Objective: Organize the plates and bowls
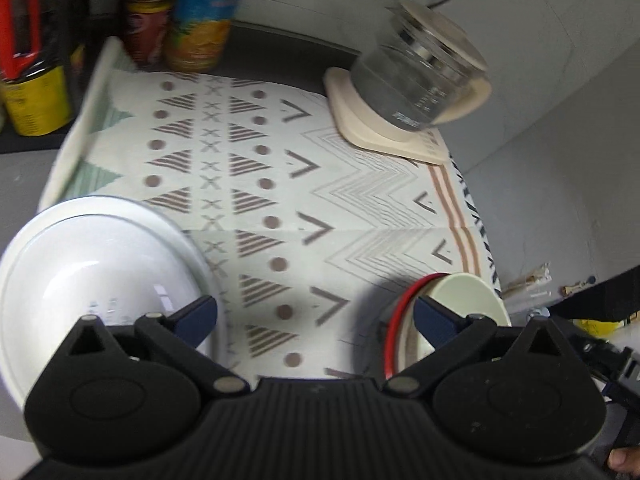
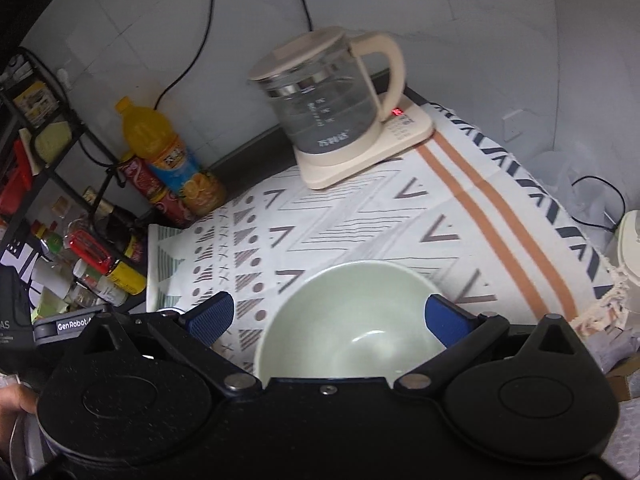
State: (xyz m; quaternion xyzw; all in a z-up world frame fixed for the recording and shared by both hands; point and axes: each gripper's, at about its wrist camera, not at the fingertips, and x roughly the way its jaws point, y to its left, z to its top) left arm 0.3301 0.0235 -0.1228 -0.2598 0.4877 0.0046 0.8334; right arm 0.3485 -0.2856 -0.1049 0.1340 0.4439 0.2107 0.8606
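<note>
A white bowl [image 1: 92, 276] sits at the left of the patterned cloth [image 1: 328, 200] in the left wrist view, by my left finger. A pale green bowl [image 1: 464, 304] sits on a red-rimmed plate [image 1: 396, 320] at the right. My left gripper [image 1: 316, 320] is open and empty over the cloth between them. In the right wrist view the pale green bowl [image 2: 352, 324] lies between the fingers of my open right gripper [image 2: 332, 316], which does not clasp it.
A glass kettle [image 2: 328, 104] on a cream base [image 2: 360, 152] stands at the back of the cloth. Drink bottles [image 2: 172, 168] and a rack of jars [image 2: 80, 256] stand at the back left. A grey wall rises behind. Cables and bags lie at the right.
</note>
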